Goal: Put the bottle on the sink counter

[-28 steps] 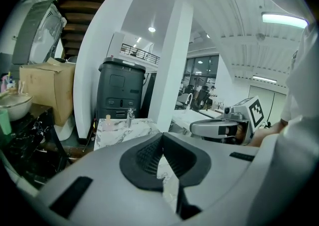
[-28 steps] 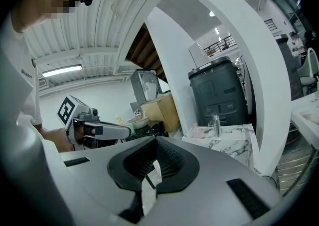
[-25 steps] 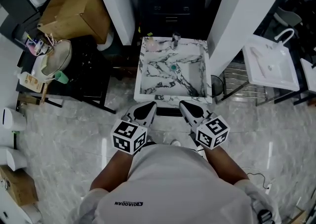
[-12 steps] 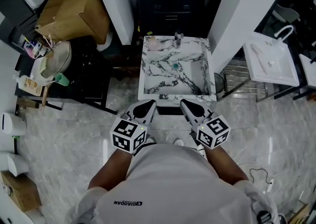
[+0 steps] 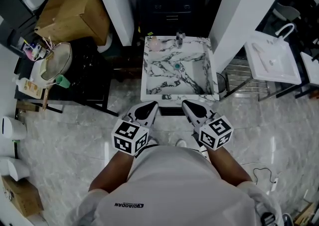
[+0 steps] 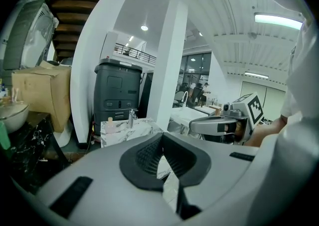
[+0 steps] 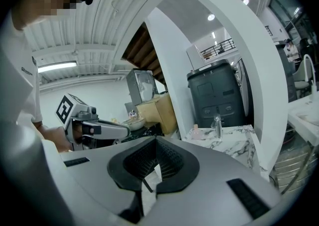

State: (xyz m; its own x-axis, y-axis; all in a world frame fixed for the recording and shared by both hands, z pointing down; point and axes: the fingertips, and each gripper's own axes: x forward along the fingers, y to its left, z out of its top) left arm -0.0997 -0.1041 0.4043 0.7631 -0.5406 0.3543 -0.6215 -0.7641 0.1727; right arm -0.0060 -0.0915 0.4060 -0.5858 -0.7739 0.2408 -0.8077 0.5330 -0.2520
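The left gripper and the right gripper are held side by side just short of the front edge of the sink counter, both pointing toward it. In each gripper view the jaws are pressed together with nothing between them, so both are empty. The bottle, small and pale pink, stands upright at the back left corner of the counter. It is just beside the faucet at the middle of the back edge and well apart from both grippers. On this evidence the placing appears complete: the bottle rests on the counter, released. No second bottle can be identified, as the clutter on the dark side table is too small to tell.
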